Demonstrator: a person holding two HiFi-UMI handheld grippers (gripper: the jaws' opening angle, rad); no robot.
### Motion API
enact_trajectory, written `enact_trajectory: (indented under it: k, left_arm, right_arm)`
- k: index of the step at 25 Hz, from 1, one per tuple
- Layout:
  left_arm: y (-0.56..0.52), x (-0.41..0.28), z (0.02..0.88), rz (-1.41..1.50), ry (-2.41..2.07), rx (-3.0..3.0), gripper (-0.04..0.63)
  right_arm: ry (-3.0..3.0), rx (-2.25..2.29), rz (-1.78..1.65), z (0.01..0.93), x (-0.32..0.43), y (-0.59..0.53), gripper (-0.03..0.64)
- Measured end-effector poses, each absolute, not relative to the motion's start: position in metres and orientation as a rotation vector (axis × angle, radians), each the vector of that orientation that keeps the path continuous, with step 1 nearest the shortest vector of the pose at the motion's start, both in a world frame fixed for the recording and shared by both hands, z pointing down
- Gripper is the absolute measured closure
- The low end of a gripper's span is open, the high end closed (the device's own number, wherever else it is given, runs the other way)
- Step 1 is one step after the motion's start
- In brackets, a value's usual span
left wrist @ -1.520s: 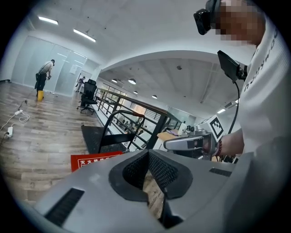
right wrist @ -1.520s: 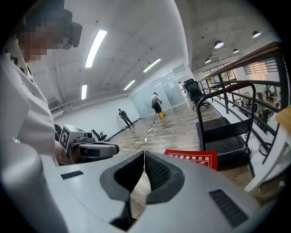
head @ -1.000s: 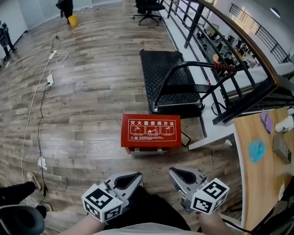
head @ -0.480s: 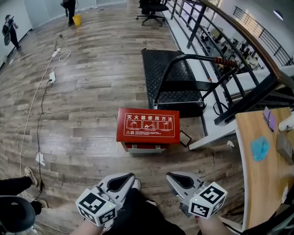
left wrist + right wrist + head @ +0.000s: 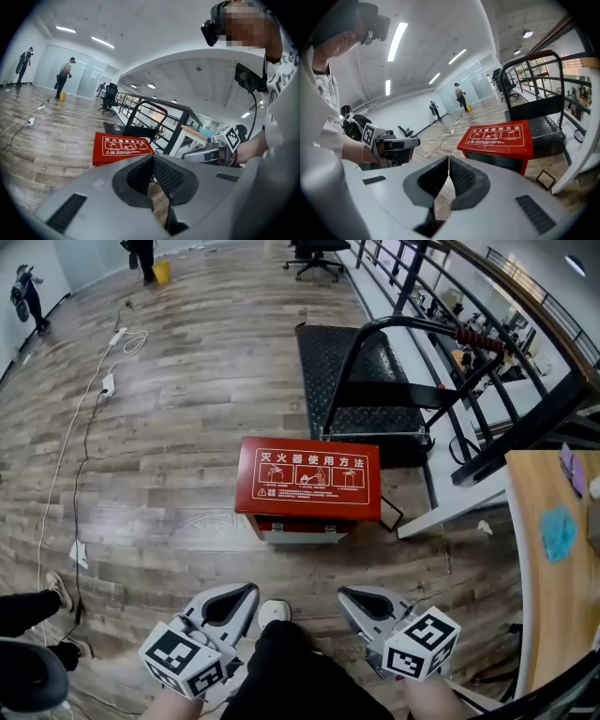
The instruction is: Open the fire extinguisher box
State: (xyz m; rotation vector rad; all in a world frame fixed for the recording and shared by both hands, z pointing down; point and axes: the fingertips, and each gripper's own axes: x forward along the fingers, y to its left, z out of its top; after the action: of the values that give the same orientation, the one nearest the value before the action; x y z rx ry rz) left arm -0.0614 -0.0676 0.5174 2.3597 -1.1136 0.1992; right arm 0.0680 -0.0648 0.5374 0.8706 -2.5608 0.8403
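A red fire extinguisher box [image 5: 309, 486] with white printed instructions on its closed lid stands on the wooden floor, also seen as the red box [image 5: 121, 146] in the left gripper view and the red box [image 5: 500, 139] in the right gripper view. My left gripper [image 5: 247, 591] hovers in front of the box, to its lower left, jaws shut and empty. My right gripper [image 5: 349, 596] hovers to the box's lower right, also shut with nothing held. Both grippers are apart from the box. In the close views the left gripper [image 5: 152, 157] and right gripper [image 5: 448, 158] show their tips together.
A black platform trolley [image 5: 361, 381] with a handle stands just behind the box. A metal railing [image 5: 525, 352] runs along the right, and a wooden table [image 5: 558, 559] sits at the right edge. White cables and power strips [image 5: 108, 381] lie on the floor at left. A person's shoe [image 5: 58, 592] is at lower left.
Both grippers have sunk lower in front of the box. The box now appears slightly nearer and more central in the head view.
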Motion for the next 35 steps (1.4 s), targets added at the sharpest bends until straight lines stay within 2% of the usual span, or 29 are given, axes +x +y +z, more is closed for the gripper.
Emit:
enact_trajectory:
  k: [17,18,20,29,35]
  left_arm:
    - [-0.108,-0.033,0.606,0.207,-1.022,2.44,0.589]
    - [-0.11,-0.033,0.612,0.202,-1.019,2.441,0.589]
    - [-0.115,-0.032,0.624,0.197,-1.012,2.437,0.589]
    - [-0.12,-0.043,0.666,0.209,-1.022,2.41,0.589]
    - [-0.128,-0.043,0.675,0.198,-1.013,2.409,0.589]
  right_arm:
    - [-2.499,0.954,0.179,0.619,0.054,-0.16,0.601]
    - [-2.488,0.962,0.15,0.623,0.052,-0.167,0.584]
    - [-2.464,0.977,0.095,0.634,0.05,-0.177,0.469]
    - [-2.06,0.869,-0.596,0.682,0.041,-0.203,0.465]
    - [-1.789,0.804,-0.799,0.713,0.043,-0.215,0.465]
